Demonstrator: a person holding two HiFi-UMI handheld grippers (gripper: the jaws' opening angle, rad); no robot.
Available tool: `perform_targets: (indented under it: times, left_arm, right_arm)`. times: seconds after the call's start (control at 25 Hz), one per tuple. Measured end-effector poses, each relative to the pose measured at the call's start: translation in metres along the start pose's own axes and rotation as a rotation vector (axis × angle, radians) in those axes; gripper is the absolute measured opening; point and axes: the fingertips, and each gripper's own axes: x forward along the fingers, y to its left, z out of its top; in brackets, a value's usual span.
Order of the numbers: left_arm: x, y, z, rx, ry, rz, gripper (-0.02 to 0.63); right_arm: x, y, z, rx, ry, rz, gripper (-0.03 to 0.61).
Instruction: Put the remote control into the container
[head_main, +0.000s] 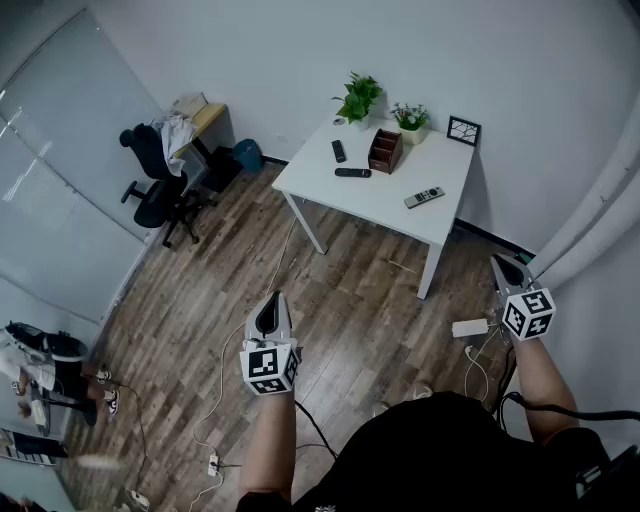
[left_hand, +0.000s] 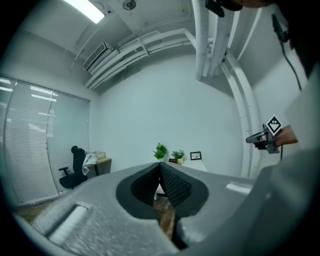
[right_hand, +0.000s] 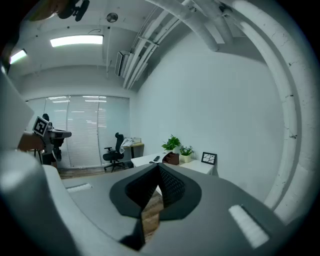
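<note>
Left claw is closed and empty above the floor. On the distant white tabletop, a black remote control lies just left of the brown container, and a grey remote control lies to its right. Right claw is closed and empty too.

The floor is brown wood plank with a dull sheen. The table top is smooth, matt white. The container looks like dark brown wood. The left gripper is matt grey plastic, its pads black and knurled.
</note>
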Motion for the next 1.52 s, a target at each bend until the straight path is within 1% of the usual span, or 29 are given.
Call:
perform_targets:
  times: [0.28, 0.56, 0.8, 0.88, 0.96, 1.04, 1.2, 1.36, 1.52]
  left_arm:
    - [-0.002, 0.004, 0.001, 0.009, -0.019, -0.023, 0.002]
    - [-0.015, 0.032, 0.006, 0.016, -0.055, -0.035, 0.002]
    - [-0.010, 0.053, -0.005, -0.009, -0.061, -0.023, 0.002]
    - [-0.005, 0.054, -0.004, -0.001, -0.071, -0.026, 0.002]
    - [0.007, 0.055, -0.006, 0.007, -0.072, -0.032, 0.002]
    - [0.019, 0.059, -0.009, -0.003, -0.067, -0.028, 0.002]
    - [0.048, 0.081, -0.014, -0.010, -0.050, -0.015, 0.002]
    - [0.093, 0.105, -0.012, 0.007, -0.024, -0.022, 0.002]
    - [0.143, 0.133, 0.002, 0.025, -0.009, 0.004, 0.001]
  right_arm:
    - [0.002, 0.013, 0.008, -0.026, -0.010, -0.008, 0.002]
    - [0.004, 0.045, 0.017, -0.031, -0.040, -0.021, 0.002]
    - [0.007, 0.062, 0.003, 0.012, -0.034, -0.040, 0.002]
    - [0.015, 0.066, -0.002, 0.020, -0.027, -0.041, 0.002]
    - [0.029, 0.064, -0.007, 0.028, -0.024, -0.032, 0.002]
    - [0.047, 0.060, -0.011, 0.033, -0.020, -0.025, 0.002]
    - [0.095, 0.051, -0.012, 0.047, -0.024, -0.028, 0.002]
    - [0.153, 0.037, -0.005, 0.067, -0.018, -0.025, 0.002]
    - [0.215, 0.017, 0.014, 0.102, -0.019, -0.033, 0.002]
